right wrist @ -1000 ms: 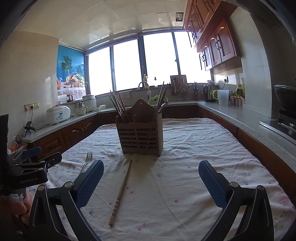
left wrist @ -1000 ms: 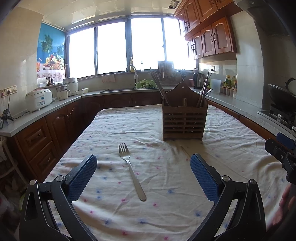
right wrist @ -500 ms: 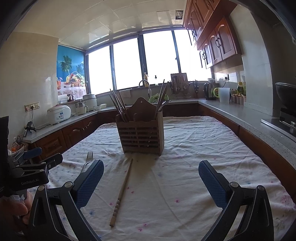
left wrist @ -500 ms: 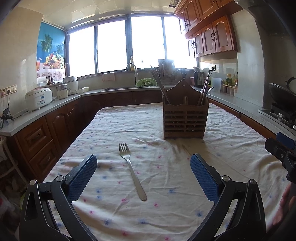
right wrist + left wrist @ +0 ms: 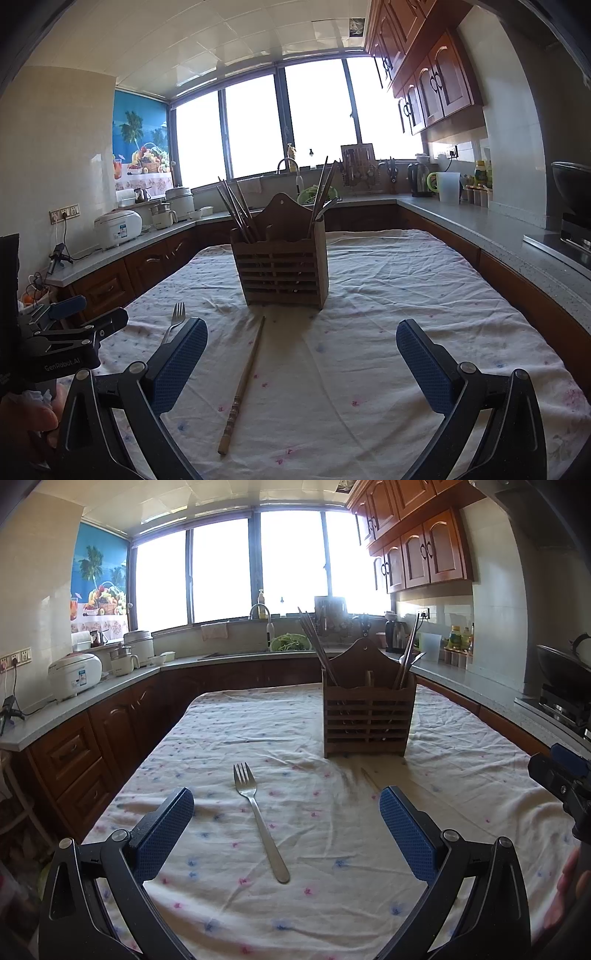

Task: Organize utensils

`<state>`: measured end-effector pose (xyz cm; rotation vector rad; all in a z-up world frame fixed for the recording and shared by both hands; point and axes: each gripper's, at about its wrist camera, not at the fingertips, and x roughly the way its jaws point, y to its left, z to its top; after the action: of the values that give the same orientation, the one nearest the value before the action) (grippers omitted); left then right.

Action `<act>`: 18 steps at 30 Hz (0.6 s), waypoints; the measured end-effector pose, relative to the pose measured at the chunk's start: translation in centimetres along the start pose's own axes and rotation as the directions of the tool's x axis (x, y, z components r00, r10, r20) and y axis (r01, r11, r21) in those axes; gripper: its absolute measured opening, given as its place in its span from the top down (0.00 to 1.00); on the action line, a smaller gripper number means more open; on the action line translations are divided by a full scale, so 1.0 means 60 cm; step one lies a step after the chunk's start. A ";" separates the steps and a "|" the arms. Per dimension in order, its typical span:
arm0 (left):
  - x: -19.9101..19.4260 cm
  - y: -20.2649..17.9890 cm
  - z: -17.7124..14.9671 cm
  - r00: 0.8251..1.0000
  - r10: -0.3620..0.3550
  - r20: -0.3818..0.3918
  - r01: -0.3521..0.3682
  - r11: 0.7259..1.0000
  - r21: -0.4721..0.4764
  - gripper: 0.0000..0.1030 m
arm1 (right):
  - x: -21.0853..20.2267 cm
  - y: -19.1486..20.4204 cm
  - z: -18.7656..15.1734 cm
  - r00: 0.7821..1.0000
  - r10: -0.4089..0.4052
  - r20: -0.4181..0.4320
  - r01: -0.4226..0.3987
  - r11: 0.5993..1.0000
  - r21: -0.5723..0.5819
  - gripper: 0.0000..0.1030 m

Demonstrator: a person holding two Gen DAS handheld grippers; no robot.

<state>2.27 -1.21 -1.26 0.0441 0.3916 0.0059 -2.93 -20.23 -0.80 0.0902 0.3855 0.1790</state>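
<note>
A metal fork (image 5: 258, 816) lies on the flowered tablecloth (image 5: 332, 886), tines away from me, between the open jaws of my left gripper (image 5: 288, 830). It also shows in the right wrist view (image 5: 173, 321). A wooden chopstick (image 5: 243, 380) lies in front of my right gripper (image 5: 303, 362), which is open and empty. A slatted wooden utensil holder (image 5: 367, 716) stands upright beyond both, with chopsticks and a spoon in it; it also shows in the right wrist view (image 5: 282, 273).
Kitchen counters (image 5: 110, 686) with a rice cooker (image 5: 75, 674) run along the left, back and right. A wok (image 5: 565, 664) sits on the stove at right. The other gripper shows at the edge of each view.
Both grippers have drifted very slightly; the holder sits a little further right in each view. Nothing has been taken hold of.
</note>
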 end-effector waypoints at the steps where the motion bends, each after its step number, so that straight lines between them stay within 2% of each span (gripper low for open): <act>1: 0.000 0.000 0.000 1.000 0.000 0.001 0.000 1.000 0.000 0.00 | 0.000 -0.001 0.000 1.000 0.001 0.003 -0.001 1.000 0.002 0.00; 18: -0.003 0.000 0.005 1.000 -0.001 0.003 0.001 1.000 -0.001 0.00 | -0.001 -0.004 0.002 1.000 0.005 0.010 -0.005 1.000 0.008 0.00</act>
<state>2.23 -1.25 -0.89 0.0432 0.3882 0.0051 -2.89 -20.47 -0.68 0.0998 0.3764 0.1822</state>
